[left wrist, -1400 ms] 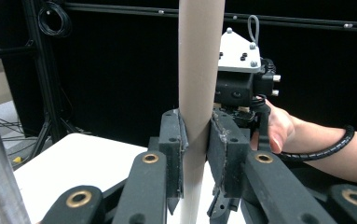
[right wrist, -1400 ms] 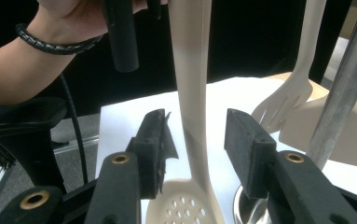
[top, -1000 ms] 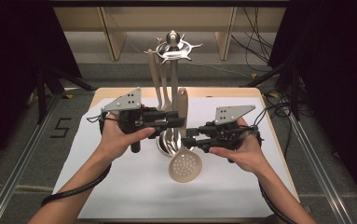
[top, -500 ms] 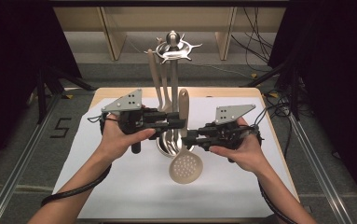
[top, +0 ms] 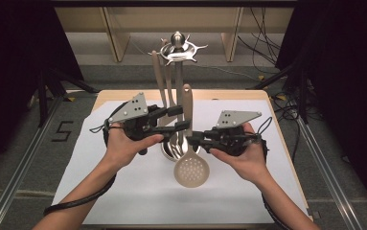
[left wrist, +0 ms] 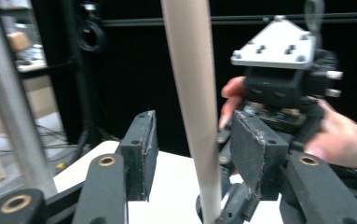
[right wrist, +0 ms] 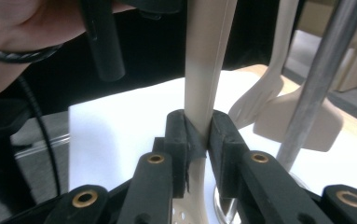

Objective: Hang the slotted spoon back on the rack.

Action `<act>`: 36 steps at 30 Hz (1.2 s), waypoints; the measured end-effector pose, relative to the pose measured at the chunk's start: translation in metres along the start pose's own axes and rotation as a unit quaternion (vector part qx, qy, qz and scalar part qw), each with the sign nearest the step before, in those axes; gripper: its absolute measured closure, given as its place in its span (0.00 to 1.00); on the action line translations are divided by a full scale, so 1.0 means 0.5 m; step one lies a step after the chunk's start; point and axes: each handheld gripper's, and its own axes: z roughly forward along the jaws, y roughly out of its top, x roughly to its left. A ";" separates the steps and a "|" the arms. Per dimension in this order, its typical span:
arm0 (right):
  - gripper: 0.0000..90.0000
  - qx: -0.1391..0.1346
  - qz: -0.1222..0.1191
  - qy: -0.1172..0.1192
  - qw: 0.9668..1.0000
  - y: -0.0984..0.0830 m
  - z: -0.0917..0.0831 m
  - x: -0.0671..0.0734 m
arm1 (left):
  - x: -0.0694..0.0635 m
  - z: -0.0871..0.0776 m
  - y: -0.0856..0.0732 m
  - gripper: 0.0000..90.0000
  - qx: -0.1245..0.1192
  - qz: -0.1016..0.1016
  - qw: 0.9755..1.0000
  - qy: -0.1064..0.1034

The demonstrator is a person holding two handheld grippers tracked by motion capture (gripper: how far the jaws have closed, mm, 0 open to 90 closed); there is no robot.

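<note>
High view: two forearms entering from the bottom edge, each hand gripping one tool, jaws turned inward toward each other above the white sheet (top: 123,191) on the table (top: 114,95). Left gripper (top: 180,117) held level at the handle of the slotted spoon (top: 189,143), jaws spread, having just been opening — handle standing between them. Right gripper (top: 192,139) lower down, pinching the spoon's neck just above the perforated bowl, jaws having just been closing. Spoon standing nearly upright, bowl downward, just in front of the utensil stand (top: 178,48). Counting: one metal stand, one spoon in hand, two beige utensils (top: 164,91) hanging from the stand's top ring.

Left gripper view: two black pads (left wrist: 141,154) standing apart, the beige handle (left wrist: 192,93) rising between them, closer to the right-hand pad; whether touching it, cannot tell. Opposite hand (left wrist: 339,135) and its gripper beyond. Stand's pole (left wrist: 8,107) at left.

Right gripper view: both pads (right wrist: 178,135) pressing on the spoon's neck (right wrist: 204,70) — a firm pinch. Two hanging utensil heads (right wrist: 297,119) and the pole (right wrist: 320,79) at right; part of the left hand (right wrist: 22,28) at upper left.
</note>
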 end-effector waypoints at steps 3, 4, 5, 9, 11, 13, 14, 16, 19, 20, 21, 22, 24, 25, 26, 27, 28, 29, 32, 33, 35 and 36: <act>0.88 -0.004 0.002 -0.036 0.999 0.002 0.008 0.018 | -0.001 -0.002 -0.003 0.54 -0.005 -0.010 1.000 0.019; 0.88 -0.002 -0.001 -0.045 0.999 0.004 0.008 0.022 | -0.002 -0.002 -0.003 0.54 -0.006 -0.010 1.000 0.021; 0.88 -0.005 0.001 -0.054 0.999 0.005 0.010 0.025 | -0.004 -0.002 -0.004 0.54 -0.005 -0.008 1.000 0.025; 0.88 -0.004 0.017 -0.070 0.997 0.008 0.015 0.031 | -0.008 -0.001 -0.006 0.54 -0.009 -0.010 1.000 0.025; 0.88 -0.006 0.005 -0.082 0.997 0.008 0.018 0.030 | -0.010 0.002 -0.006 0.54 -0.012 -0.012 0.999 0.028; 0.88 -0.001 0.015 -0.091 0.996 0.006 0.022 0.036 | -0.012 0.004 -0.007 0.54 -0.012 -0.010 0.999 0.030; 0.88 0.006 0.018 -0.092 0.996 0.006 0.023 0.039 | -0.014 0.006 -0.008 0.55 -0.012 -0.010 0.999 0.033; 0.88 0.011 0.024 -0.087 0.996 0.006 0.027 0.043 | -0.018 0.010 -0.009 0.55 -0.012 -0.015 0.999 0.037; 0.88 0.010 0.033 -0.092 0.995 0.007 0.031 0.048 | -0.019 0.013 -0.010 0.57 -0.010 -0.016 0.999 0.043; 0.88 0.007 0.033 -0.099 0.994 0.006 0.033 0.049 | -0.019 0.014 -0.010 0.57 -0.010 -0.016 0.999 0.044; 0.88 0.012 0.031 -0.095 0.995 0.007 0.032 0.049 | -0.020 0.015 -0.010 0.58 -0.010 -0.019 0.999 0.046; 0.88 0.012 0.029 -0.101 0.994 0.007 0.033 0.049 | -0.020 0.016 -0.011 0.59 -0.008 -0.020 0.999 0.048; 0.88 0.013 0.040 -0.104 0.994 0.007 0.034 0.052 | -0.019 0.017 -0.012 0.63 -0.007 -0.020 0.999 0.050; 0.88 0.010 0.022 -0.101 0.995 0.008 0.035 0.047 | -0.019 0.017 -0.012 0.65 -0.007 -0.021 0.999 0.049; 0.88 0.009 0.024 -0.101 0.995 0.008 0.036 0.047 | -0.019 0.017 -0.013 0.67 -0.007 -0.023 0.999 0.049; 0.88 0.008 0.035 -0.106 0.994 0.007 0.036 0.050 | -0.019 0.017 -0.013 0.70 -0.007 -0.024 0.999 0.048; 0.88 0.006 0.036 -0.107 0.994 0.007 0.037 0.051 | -0.018 0.017 -0.013 0.72 -0.006 -0.021 0.999 0.047; 0.88 0.007 0.036 -0.105 0.994 0.007 0.037 0.051 | -0.016 0.016 -0.013 0.74 -0.009 -0.022 0.999 0.046; 0.88 0.007 0.031 -0.104 0.994 0.008 0.037 0.052 | -0.009 0.011 -0.014 0.79 -0.010 -0.041 0.999 0.030; 0.88 0.003 0.029 -0.103 0.994 0.007 0.038 0.052 | -0.006 0.010 -0.014 0.79 -0.011 -0.045 0.999 0.024; 0.88 0.003 0.025 -0.101 0.995 0.007 0.041 0.054 | -0.002 0.005 -0.013 0.80 -0.010 -0.052 0.998 0.014; 0.88 0.003 0.028 -0.101 0.994 0.007 0.041 0.056 | 0.000 0.003 -0.013 0.80 -0.008 -0.057 0.998 0.011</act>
